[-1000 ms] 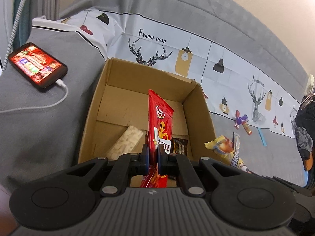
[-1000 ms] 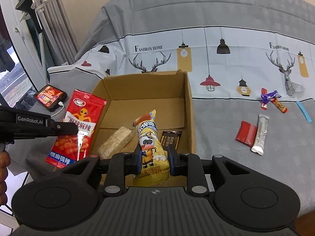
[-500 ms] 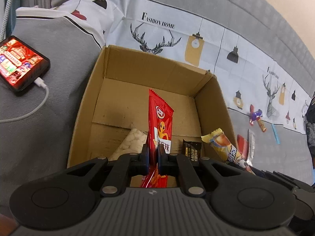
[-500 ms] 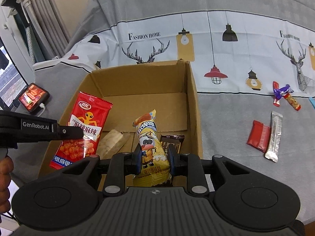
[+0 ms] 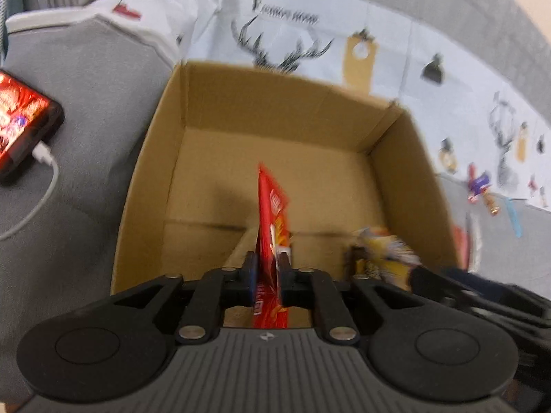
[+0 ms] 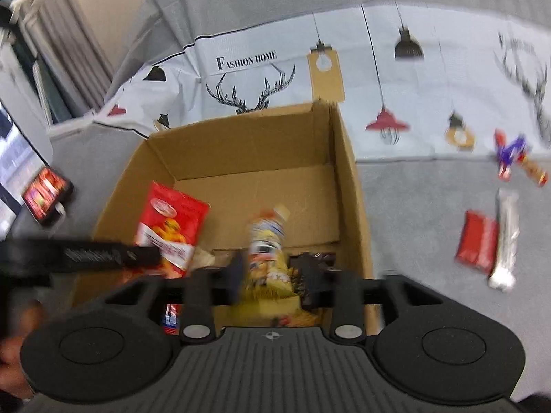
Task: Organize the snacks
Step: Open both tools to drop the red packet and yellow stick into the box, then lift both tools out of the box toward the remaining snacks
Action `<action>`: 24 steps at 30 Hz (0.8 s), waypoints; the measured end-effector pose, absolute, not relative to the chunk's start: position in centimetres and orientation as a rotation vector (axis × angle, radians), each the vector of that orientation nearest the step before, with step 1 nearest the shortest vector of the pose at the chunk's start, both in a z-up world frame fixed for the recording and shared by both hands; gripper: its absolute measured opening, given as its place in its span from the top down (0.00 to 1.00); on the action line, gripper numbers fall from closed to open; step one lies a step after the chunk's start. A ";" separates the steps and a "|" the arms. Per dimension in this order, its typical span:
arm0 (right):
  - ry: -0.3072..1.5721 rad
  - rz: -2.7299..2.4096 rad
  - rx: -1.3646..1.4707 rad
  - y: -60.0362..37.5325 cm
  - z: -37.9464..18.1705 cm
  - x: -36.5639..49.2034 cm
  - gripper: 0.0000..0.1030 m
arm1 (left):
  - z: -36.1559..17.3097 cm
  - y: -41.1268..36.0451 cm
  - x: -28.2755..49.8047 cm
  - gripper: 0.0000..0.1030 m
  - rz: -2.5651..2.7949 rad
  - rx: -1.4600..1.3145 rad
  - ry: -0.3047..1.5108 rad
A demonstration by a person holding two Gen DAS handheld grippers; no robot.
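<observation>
My left gripper is shut on a red snack packet and holds it upright over the open cardboard box. My right gripper is shut on a yellow snack packet, also over the box. The red packet and the left gripper's arm show at the left of the right wrist view. The yellow packet shows at the right of the left wrist view. A pale bar and a dark bar lie on the box floor, mostly hidden.
A phone on a white cable lies on the grey cloth left of the box. Right of the box lie a red packet, a silver stick and small candies. The deer-print cloth covers the back.
Both grippers have moved forward and down towards the box with their packets. The box now looks larger in both views, and both frames are motion-blurred.
</observation>
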State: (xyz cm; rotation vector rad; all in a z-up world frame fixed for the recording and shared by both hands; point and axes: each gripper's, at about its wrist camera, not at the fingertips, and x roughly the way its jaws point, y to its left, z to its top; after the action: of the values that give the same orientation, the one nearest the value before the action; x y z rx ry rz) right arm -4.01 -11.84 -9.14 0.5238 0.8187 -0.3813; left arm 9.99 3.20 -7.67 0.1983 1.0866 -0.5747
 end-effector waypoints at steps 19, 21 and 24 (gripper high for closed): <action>0.657 -0.562 0.473 -9.6 -0.8 -18.6 0.20 | 13.5 9.3 0.3 0.00 -0.616 0.134 0.982; 0.632 -0.571 0.470 -9.2 -0.2 -20.0 0.20 | 17.5 9.6 -1.9 0.00 -0.649 0.129 0.945; 0.604 -0.586 0.467 -8.8 0.5 -21.8 0.20 | 22.3 9.6 -5.9 0.00 -0.726 0.121 0.852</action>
State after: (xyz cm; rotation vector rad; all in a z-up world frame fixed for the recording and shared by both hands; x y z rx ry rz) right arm -21.83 -8.80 0.51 0.4674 0.6040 -0.5861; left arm -5.88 9.58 22.30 0.1215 0.8518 -0.7259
